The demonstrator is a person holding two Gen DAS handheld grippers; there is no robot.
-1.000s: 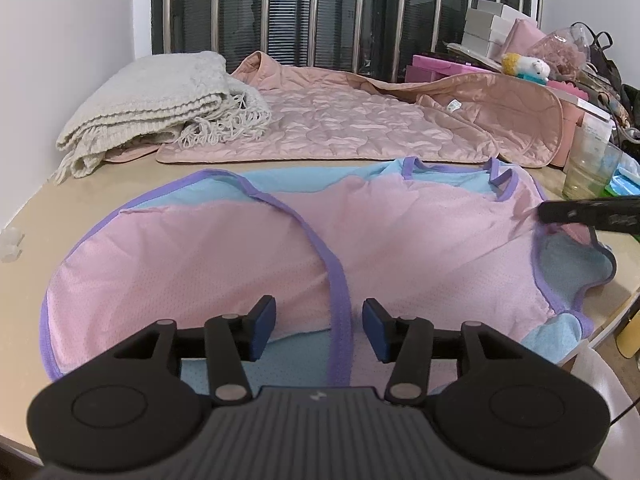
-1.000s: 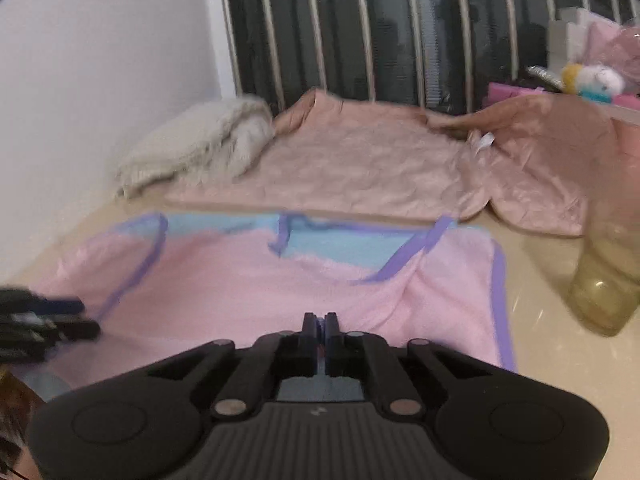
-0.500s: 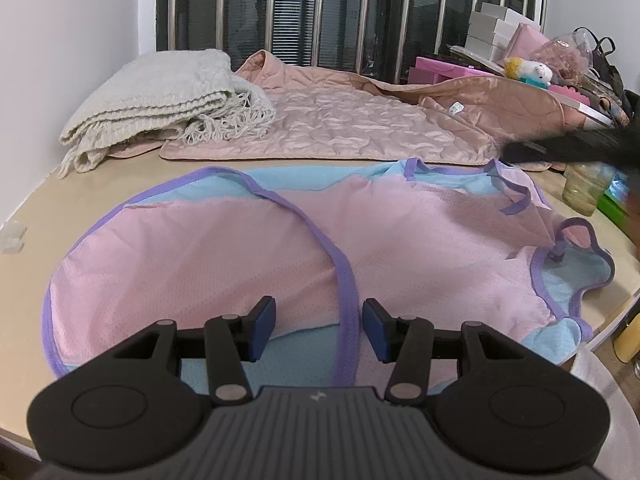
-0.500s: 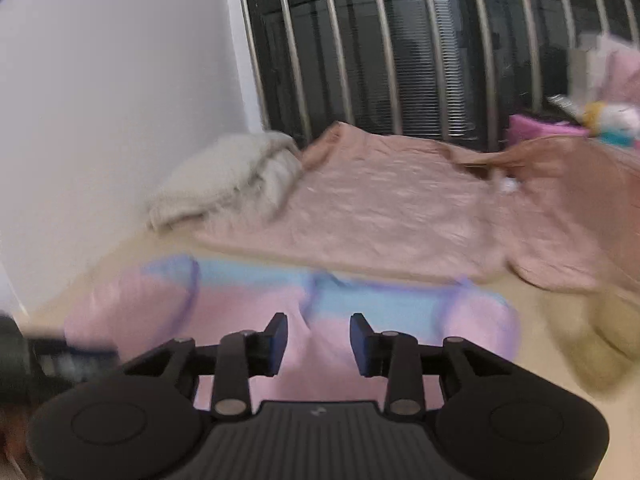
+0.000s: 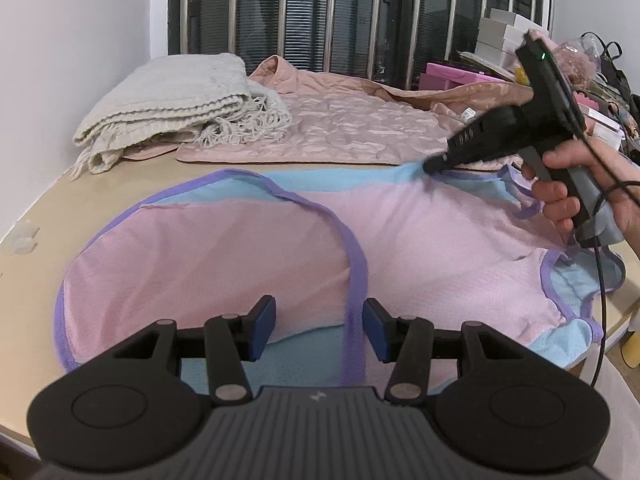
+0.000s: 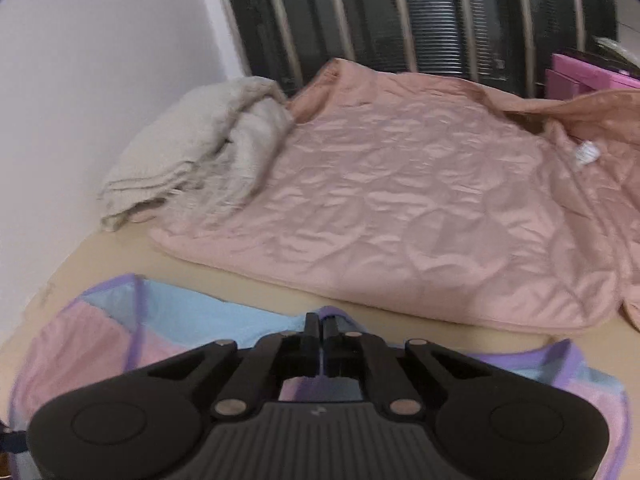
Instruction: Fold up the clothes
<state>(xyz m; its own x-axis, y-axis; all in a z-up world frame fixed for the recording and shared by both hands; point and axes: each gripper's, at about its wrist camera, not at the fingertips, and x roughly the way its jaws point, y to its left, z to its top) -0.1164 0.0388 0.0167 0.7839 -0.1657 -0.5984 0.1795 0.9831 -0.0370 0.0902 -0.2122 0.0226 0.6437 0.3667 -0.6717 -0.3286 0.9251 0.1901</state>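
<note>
A: Left wrist view first. Where's the garment?

B: The pink and blue garment (image 5: pixel 248 248) lies spread on the beige table (image 5: pixel 100 188). The left gripper (image 5: pixel 320 326) hangs over its near edge, jaws about half apart, gripping nothing, a purple trim strip between them.

A: And the right wrist view?

B: The right gripper (image 6: pixel 321 326) sits at the far blue edge, jaws closing, nearly together. It's blurred, so probably pinching cloth; I cannot tell

Pink-blue garment (image 5: pixel 248 248), purple trim, spread flat
</note>
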